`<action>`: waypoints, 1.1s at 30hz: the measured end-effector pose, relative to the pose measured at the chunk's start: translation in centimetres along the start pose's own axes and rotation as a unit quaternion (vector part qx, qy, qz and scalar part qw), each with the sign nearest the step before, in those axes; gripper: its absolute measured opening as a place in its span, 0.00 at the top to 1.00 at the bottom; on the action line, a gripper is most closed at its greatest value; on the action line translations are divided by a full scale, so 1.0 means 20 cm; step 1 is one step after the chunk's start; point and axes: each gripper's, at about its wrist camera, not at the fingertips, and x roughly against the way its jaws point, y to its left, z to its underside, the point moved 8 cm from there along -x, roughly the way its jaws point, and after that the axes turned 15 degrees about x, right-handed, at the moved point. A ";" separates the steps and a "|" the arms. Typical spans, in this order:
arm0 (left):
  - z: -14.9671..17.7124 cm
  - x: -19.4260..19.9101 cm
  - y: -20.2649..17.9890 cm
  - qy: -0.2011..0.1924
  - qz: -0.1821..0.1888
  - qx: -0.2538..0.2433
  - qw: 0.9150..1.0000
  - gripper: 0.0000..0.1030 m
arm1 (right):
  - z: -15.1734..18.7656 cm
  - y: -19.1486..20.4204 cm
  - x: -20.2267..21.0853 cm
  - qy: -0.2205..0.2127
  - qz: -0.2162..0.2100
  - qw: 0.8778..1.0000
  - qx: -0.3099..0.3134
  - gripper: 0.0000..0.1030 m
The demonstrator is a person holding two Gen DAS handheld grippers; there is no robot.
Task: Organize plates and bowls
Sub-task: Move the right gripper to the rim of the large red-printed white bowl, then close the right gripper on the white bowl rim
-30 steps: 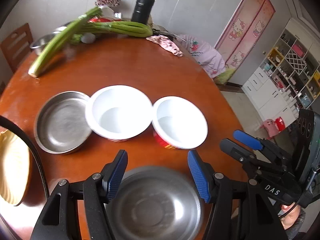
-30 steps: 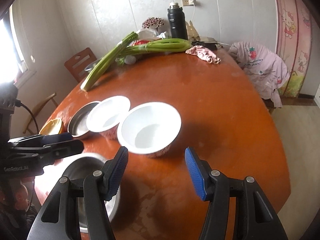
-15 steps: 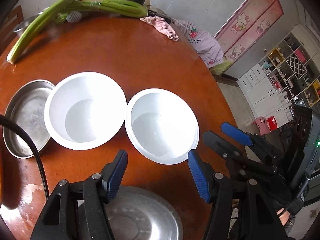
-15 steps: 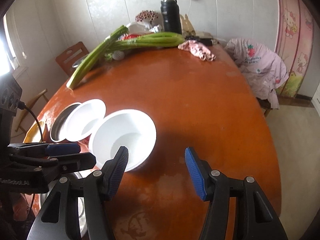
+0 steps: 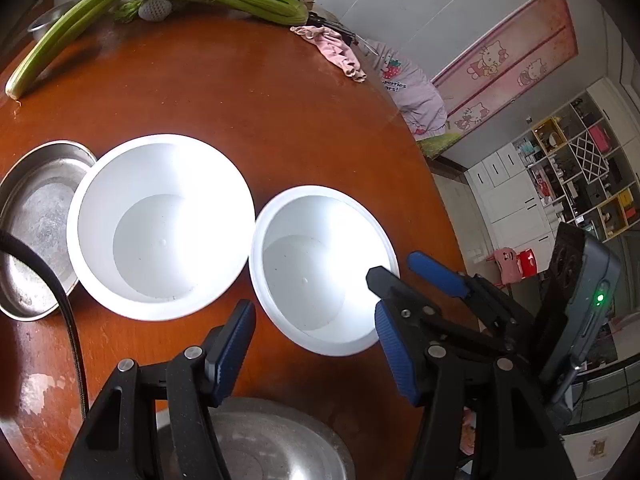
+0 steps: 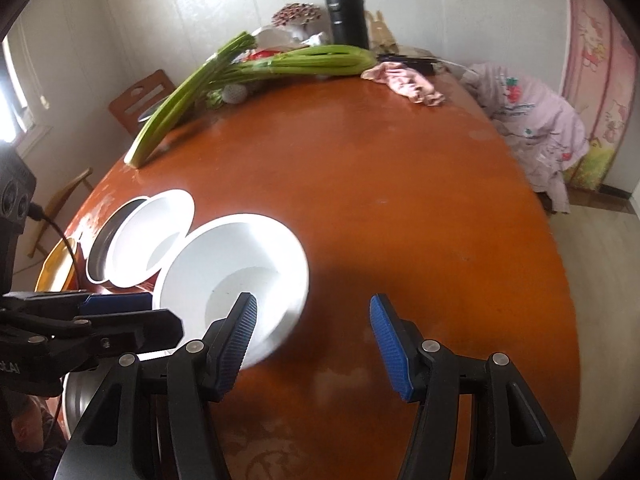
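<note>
Two white bowls stand side by side on the brown table [image 5: 248,92]: the left white bowl [image 5: 160,224] [image 6: 148,236] and the right white bowl [image 5: 320,268] [image 6: 236,264]. A shallow steel dish [image 5: 36,224] [image 6: 100,248] is tucked under the left bowl's edge. A steel bowl [image 5: 272,440] [image 6: 80,396] sits nearest me. My left gripper [image 5: 314,354] [image 6: 164,316] hovers open over the right bowl's near rim. My right gripper [image 6: 312,336] [image 5: 404,270] is open, one finger over that bowl's inside and the other outside its right rim. Neither grips anything.
A yellow plate [image 6: 52,268] lies at the table's left edge. Celery stalks [image 6: 256,64], a black flask [image 6: 346,12] and a pink cloth [image 6: 404,80] sit at the far end. A chair draped with clothes [image 6: 532,120] stands to the right.
Both grippers have moved forward and down toward the white bowls, which now fill more of both views. The right gripper's left finger now overlaps the right bowl. Jaw widths look unchanged.
</note>
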 end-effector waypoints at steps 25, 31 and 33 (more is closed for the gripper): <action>0.01 -0.07 -0.04 0.021 0.015 -0.007 1.000 0.41 | 0.02 0.16 -0.03 0.003 -0.037 0.999 0.014 0.48; 0.02 -0.02 -0.09 0.009 0.017 -0.026 0.999 0.41 | 0.02 0.16 0.02 -0.004 -0.029 0.999 0.015 0.48; 0.03 0.00 -0.10 0.004 0.018 -0.030 0.999 0.41 | 0.02 0.17 0.05 -0.009 -0.028 0.999 0.017 0.48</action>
